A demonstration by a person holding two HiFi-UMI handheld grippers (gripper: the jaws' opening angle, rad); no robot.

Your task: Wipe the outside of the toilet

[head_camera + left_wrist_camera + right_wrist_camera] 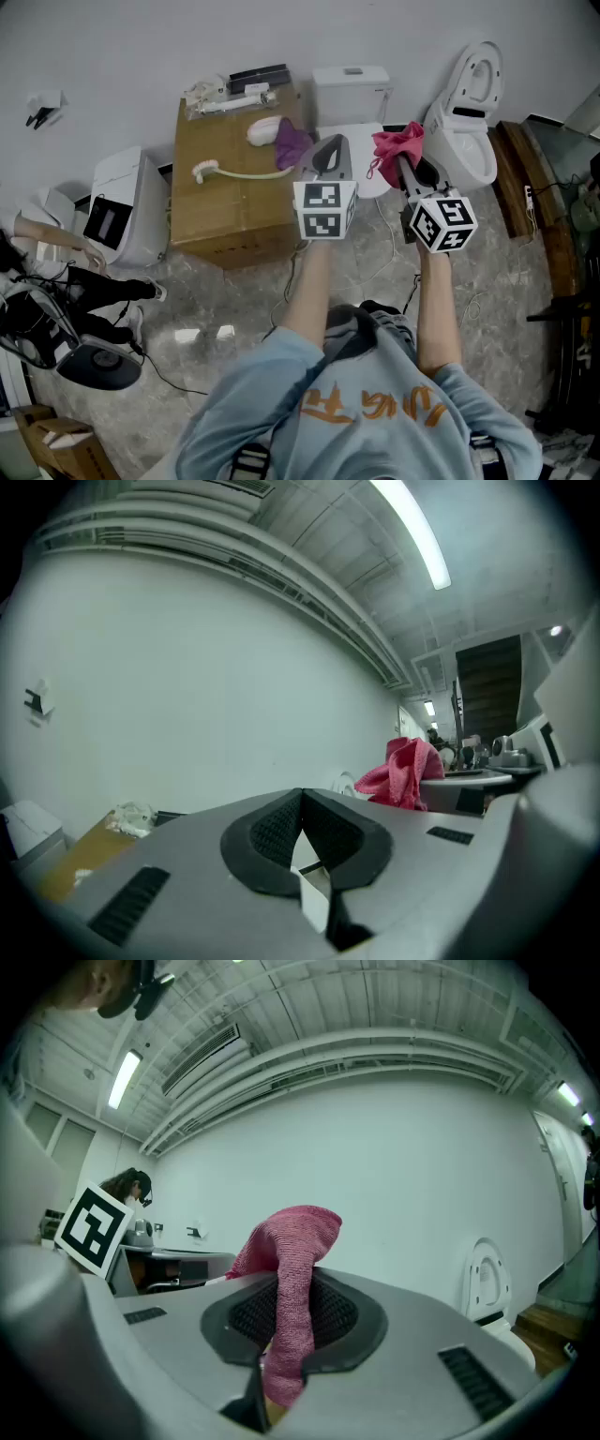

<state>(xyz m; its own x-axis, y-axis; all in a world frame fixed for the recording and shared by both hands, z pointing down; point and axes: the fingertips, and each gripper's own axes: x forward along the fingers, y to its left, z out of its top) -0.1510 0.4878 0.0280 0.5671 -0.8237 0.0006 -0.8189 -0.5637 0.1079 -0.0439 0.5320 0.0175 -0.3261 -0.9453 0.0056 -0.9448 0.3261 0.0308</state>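
Toilet [349,92] dead ahead at upper centre of frame. Right gripper [403,161] clenched on pink cloth [398,141], just before it. Left gripper [329,142] alongside, clenched on nothing.

Cool, even light from a ceiling tube [412,532] casts soft shadows; gripper views bend, corners dark.

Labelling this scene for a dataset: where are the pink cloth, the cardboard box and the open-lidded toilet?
pink cloth [295,1241], right gripper view, its hanging fold.
cardboard box [230,202], head view, bare top.
open-lidded toilet [469,159], head view, bowl.
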